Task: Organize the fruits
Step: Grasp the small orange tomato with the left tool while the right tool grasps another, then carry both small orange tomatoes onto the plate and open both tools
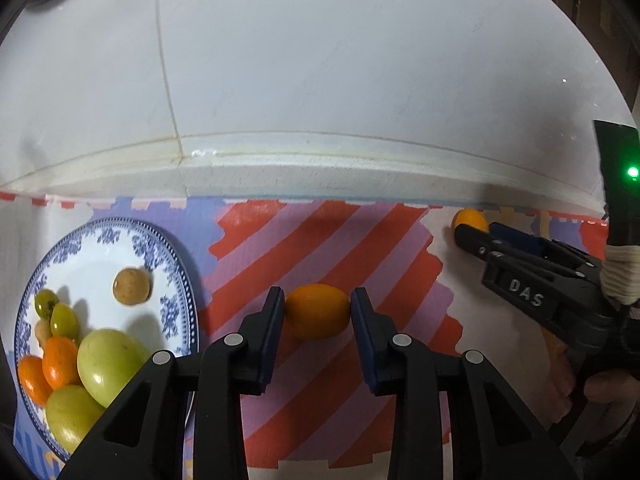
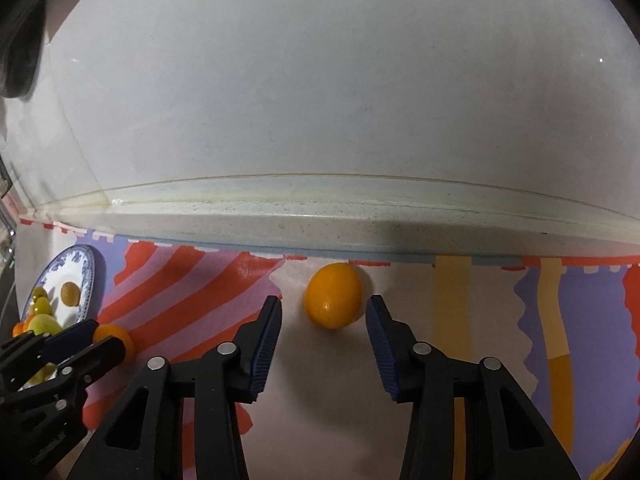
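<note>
Left tongs [image 1: 318, 304] pinch an orange [image 1: 318, 311] on the mat [image 1: 320, 240] — plate [image 1: 176, 280] at nine o'clock; right tongs [image 2: 324, 312] gape around another orange [image 2: 334, 295].

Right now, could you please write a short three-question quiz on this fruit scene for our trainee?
1. True or false: the left gripper has its pads against an orange oval fruit.
2. The right gripper is: A open, B shut.
3. What lies left of the striped mat?

Key: 1 true. 2 A; its round orange fruit sits untouched ahead of the pads. 3 A blue-patterned white plate holding fruit.
</note>
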Demonstrator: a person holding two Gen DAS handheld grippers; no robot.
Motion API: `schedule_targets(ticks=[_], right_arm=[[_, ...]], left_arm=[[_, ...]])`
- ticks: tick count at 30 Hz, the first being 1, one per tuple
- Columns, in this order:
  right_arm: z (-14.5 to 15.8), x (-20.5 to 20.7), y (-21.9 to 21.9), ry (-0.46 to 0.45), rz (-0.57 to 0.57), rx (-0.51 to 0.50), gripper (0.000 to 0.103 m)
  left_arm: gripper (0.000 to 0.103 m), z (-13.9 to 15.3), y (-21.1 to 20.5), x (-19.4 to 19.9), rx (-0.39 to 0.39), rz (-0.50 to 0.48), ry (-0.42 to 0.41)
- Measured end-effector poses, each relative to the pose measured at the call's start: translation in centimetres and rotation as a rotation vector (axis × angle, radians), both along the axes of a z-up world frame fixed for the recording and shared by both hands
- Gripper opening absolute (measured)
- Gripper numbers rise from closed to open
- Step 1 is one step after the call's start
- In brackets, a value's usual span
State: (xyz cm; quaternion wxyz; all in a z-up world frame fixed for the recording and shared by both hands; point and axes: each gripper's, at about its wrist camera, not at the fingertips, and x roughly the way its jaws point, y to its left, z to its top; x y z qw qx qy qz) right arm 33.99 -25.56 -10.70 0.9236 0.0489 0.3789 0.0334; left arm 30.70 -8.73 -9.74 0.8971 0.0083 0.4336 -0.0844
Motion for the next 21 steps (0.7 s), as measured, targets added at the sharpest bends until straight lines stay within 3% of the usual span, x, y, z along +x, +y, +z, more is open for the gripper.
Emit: schedule_targets(ticks=[6,12,21], right_arm=[[-0.3,0.6,-0.3,0.005,-0.011,-0.023,0.034],[-0.3,0.5,-0.8,0.005,-0.001,-0.018,0.034],[2.5,-3.4,-0.6,-0.049,0.04,-0.017,0.034]], left_arm=[[0.034,0.3,-0.6,0.5,0.006,-0.02,-0.011],[0.034,0.7,-0.9,0.0,-0.001,-0.038,-0.022],[0.034,3.0,0.3,-2.1,-0.027,-0.041,-0.056]])
